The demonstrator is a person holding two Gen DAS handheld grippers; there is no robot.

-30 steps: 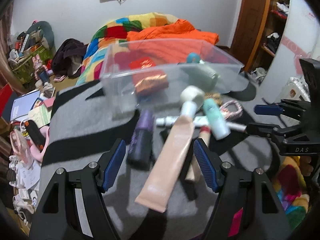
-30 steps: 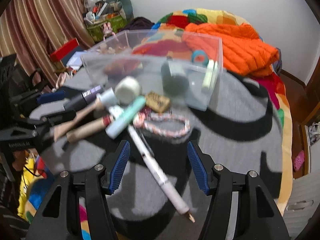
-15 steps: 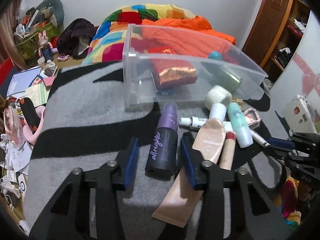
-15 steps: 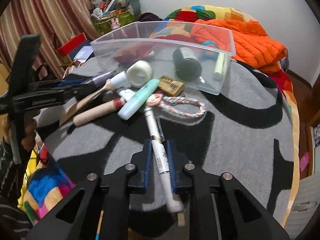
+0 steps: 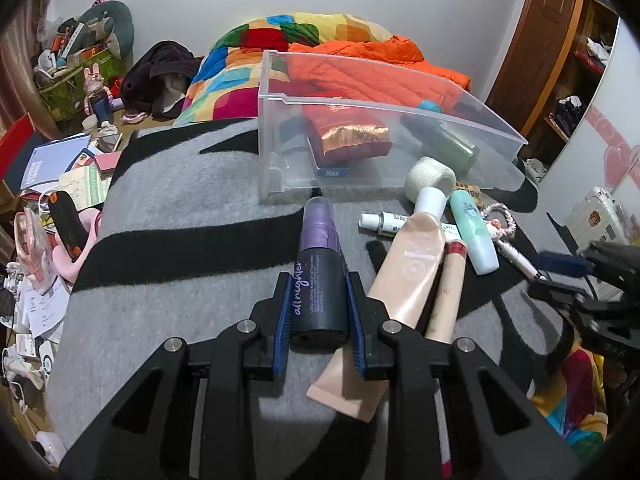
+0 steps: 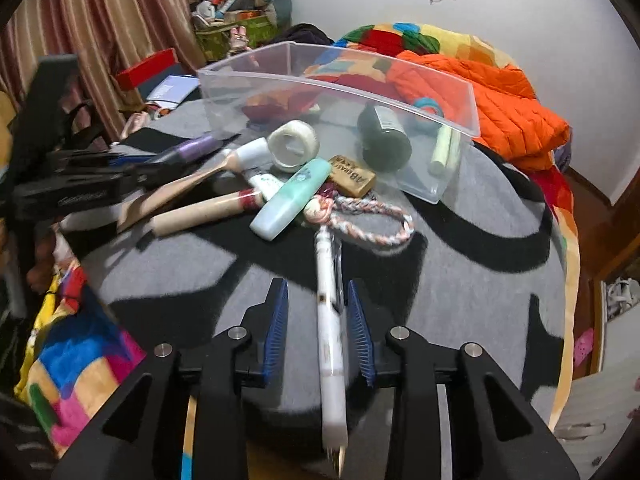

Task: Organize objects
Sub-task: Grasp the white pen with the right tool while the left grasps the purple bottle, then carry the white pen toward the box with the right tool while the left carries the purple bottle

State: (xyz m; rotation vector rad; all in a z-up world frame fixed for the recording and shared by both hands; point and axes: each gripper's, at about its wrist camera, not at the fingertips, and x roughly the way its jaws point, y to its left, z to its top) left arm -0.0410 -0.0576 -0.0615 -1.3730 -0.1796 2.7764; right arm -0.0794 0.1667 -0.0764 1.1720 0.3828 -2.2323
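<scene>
Spray bottle between left claw pads

- Grey-and-black striped blanket spread across the surface
- Orange puffer jacket heaped on the patchwork quilt behind
- Dark garment bunched left of the quilt
- Striped curtains — far left
- Wooden door at right
- Papers and booklets scattered on the floor

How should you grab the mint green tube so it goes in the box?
Probably from above, across the middle of the mint green tube. It lies flat with its long sides mostly free, while its ends sit among the braided cord and other tubes. Its round, smooth body may slip, so squeeze the middle.
</scene>
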